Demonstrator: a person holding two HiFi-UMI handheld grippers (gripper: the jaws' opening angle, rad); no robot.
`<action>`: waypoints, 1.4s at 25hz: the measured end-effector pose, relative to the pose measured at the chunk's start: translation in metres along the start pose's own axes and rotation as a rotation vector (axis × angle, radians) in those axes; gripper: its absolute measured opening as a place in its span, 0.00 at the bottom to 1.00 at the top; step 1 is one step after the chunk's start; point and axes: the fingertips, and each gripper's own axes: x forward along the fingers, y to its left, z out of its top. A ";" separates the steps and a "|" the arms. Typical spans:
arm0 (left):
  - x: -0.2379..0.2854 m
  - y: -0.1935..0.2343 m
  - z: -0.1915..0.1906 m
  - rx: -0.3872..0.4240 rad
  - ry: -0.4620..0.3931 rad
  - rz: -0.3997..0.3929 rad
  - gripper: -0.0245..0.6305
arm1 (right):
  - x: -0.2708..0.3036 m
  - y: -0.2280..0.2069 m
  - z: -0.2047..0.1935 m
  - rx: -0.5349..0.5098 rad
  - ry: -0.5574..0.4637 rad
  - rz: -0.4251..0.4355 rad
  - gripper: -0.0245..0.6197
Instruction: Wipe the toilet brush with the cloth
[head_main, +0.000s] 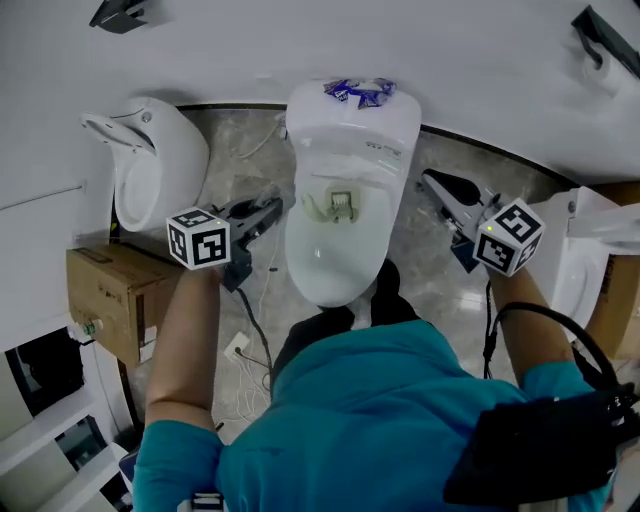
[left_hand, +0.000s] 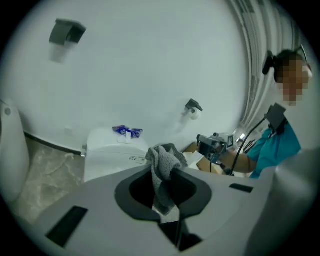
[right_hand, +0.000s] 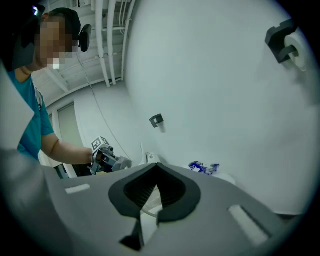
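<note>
Left gripper (head_main: 264, 214): jaws clamped on cloth (left_hand: 164, 164). Cloth grey, coarse-knit, crumpled; bunched above jaws, tail hanging below. Held just left of toilet (head_main: 385, 235).
Right gripper (head_main: 432, 184): jaws together, nothing between them; right of toilet.
Pale object (head_main: 337, 206) in bowl: kind unclear.
Cloth barely visible in head view.
Blue-and-white packet (head_main: 359, 92) on cistern: print unreadable.
Small lettering on cistern front: illegible.
Cardboard box (head_main: 108, 292) at left: partly cut off.

One toilet (head_main: 345, 200), one cardboard box (head_main: 105, 290), one grey cloth (left_hand: 165, 165), one blue wrapper (head_main: 358, 92), two tongs (head_main: 268, 212) (head_main: 432, 184)
</note>
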 end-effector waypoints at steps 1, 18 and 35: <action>0.010 0.008 0.002 -0.045 0.014 -0.054 0.10 | 0.002 -0.006 -0.002 0.007 0.000 -0.011 0.03; 0.089 0.005 -0.031 -0.436 0.549 -1.019 0.10 | 0.057 -0.003 -0.093 0.215 0.090 -0.360 0.03; 0.095 -0.001 -0.065 -0.391 0.751 -1.017 0.10 | 0.060 -0.027 -0.093 0.182 0.118 -0.360 0.03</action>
